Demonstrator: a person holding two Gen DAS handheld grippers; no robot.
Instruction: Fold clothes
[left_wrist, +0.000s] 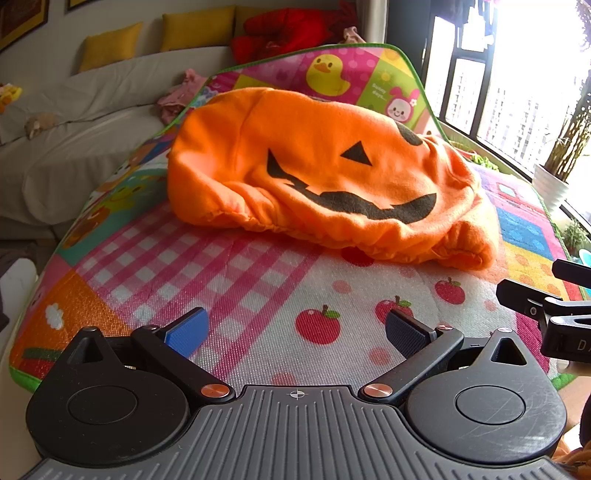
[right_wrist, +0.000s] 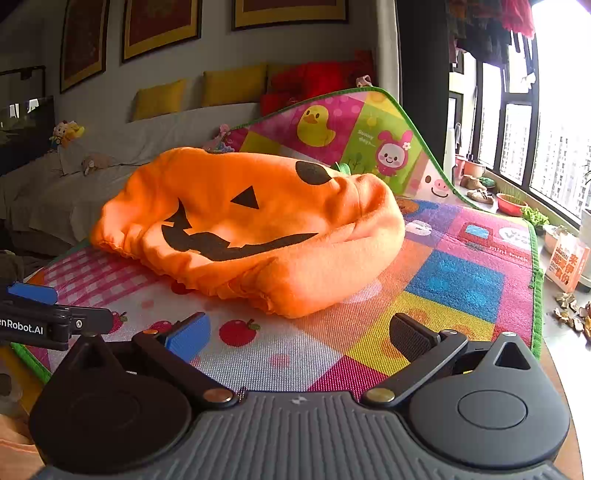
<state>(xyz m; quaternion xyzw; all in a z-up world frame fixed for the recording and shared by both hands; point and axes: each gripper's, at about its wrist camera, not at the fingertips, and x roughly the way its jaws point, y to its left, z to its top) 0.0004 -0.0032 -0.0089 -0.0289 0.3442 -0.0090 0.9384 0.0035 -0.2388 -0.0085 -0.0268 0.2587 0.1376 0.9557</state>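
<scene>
An orange pumpkin-face garment (left_wrist: 325, 177) lies bunched in a puffy heap on the colourful play mat (left_wrist: 240, 280); it also shows in the right wrist view (right_wrist: 251, 229). My left gripper (left_wrist: 295, 328) is open and empty, hovering above the mat a short way in front of the garment's elastic hem. My right gripper (right_wrist: 297, 334) is open and empty, close to the garment's near right corner. The right gripper's fingers (left_wrist: 546, 302) show at the right edge of the left wrist view; the left gripper's finger (right_wrist: 37, 295) shows at the left edge of the right wrist view.
The mat's far end (right_wrist: 354, 125) curls upward. A sofa (left_wrist: 81, 122) with yellow cushions (left_wrist: 110, 46) and red clothes (left_wrist: 288, 29) stands behind. A window sill with pots (right_wrist: 509, 203) and a box (right_wrist: 567, 262) runs along the right.
</scene>
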